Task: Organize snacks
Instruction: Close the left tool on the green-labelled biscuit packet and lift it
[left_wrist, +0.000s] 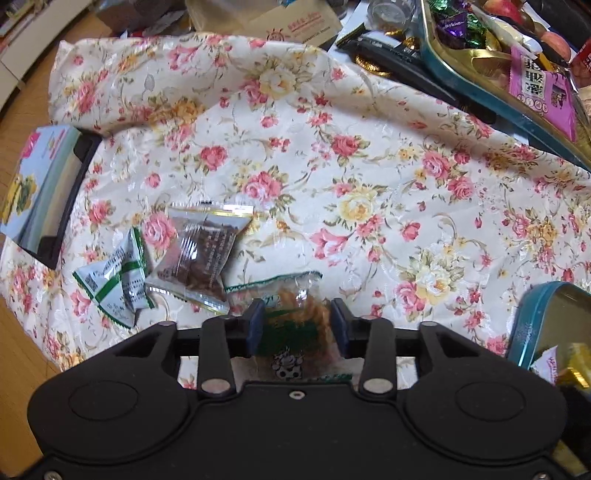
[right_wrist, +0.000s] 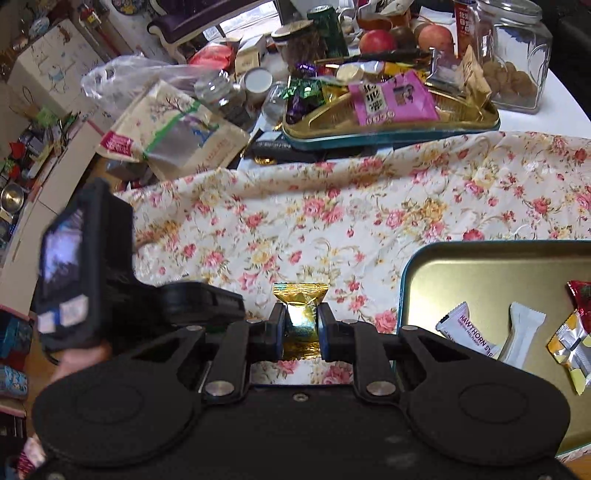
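Note:
A clear snack packet (left_wrist: 295, 299) with a green edge and orange contents lies on the floral cloth (left_wrist: 332, 166) between the fingers of my left gripper (left_wrist: 297, 325). The jaws stand apart, with a little space on each side of the packet. Just left of it lie a brown-filled packet (left_wrist: 201, 254) and a green-and-white packet (left_wrist: 118, 280). My right gripper (right_wrist: 301, 325) is shut on a gold-wrapped snack (right_wrist: 301, 299), held above the cloth to the left of a gold-bottomed tray (right_wrist: 480, 266).
The tray holds several packets, among them a white hawthorn strip (right_wrist: 465, 328) and a yellow-silver one (right_wrist: 569, 347). A teal tin (right_wrist: 388, 129) heaped with sweets and a glass jar (right_wrist: 513, 62) stand behind the cloth. The left-hand device (right_wrist: 92, 266) is close on the left.

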